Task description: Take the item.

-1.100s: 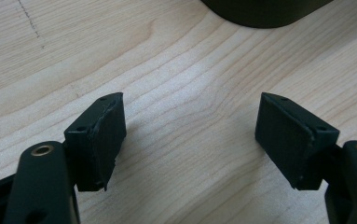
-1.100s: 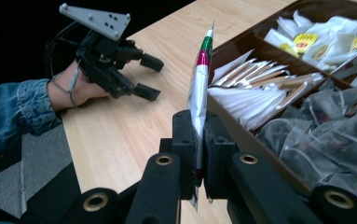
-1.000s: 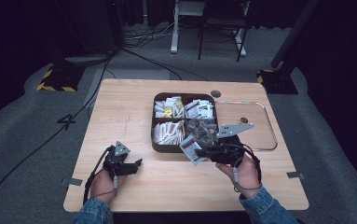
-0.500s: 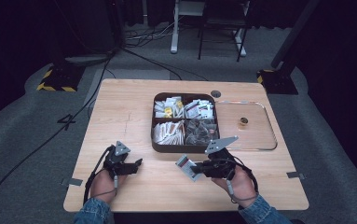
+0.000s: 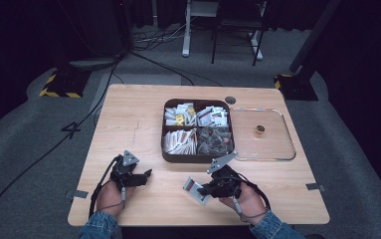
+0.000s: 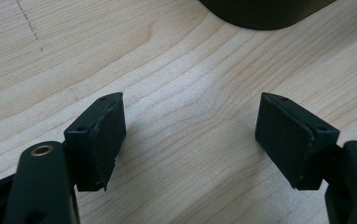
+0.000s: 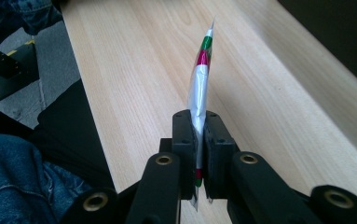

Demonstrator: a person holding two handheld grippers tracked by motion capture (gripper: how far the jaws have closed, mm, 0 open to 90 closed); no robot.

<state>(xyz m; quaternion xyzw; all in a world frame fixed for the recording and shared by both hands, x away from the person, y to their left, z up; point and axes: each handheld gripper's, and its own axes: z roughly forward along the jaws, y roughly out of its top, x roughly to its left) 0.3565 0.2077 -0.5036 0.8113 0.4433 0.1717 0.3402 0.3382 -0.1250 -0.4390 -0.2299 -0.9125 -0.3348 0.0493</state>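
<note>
The right gripper [image 5: 201, 189] hovered over the near right part of the pale wooden table [image 5: 128, 114], its two black jaws pressed flat on a thin silver foil sachet with red and green stripes [image 5: 194, 189], which stuck out to the left of the gripper towards the table's middle. In the right gripper view the sachet [image 7: 200, 79] stood edge-on between the closed jaws of that gripper [image 7: 197, 135], rising above them with its striped end uppermost. The left gripper [image 5: 145, 174] sat at the near left of the table, pointing right, well apart from the sachet; in the left gripper view the jaws of this gripper [image 6: 190, 135] stood wide with only bare wood between them. Just beyond both grippers, near the table's centre, lay a dark brown four-compartment tray [image 5: 198, 158] filled with assorted small sachets, and its rounded dark edge [image 6: 264, 11] showed at the top of the left gripper view. Touching the tray's right side lay a clear plastic lid [image 5: 277, 149] with a small brown round object [image 5: 259, 130] on it.
</note>
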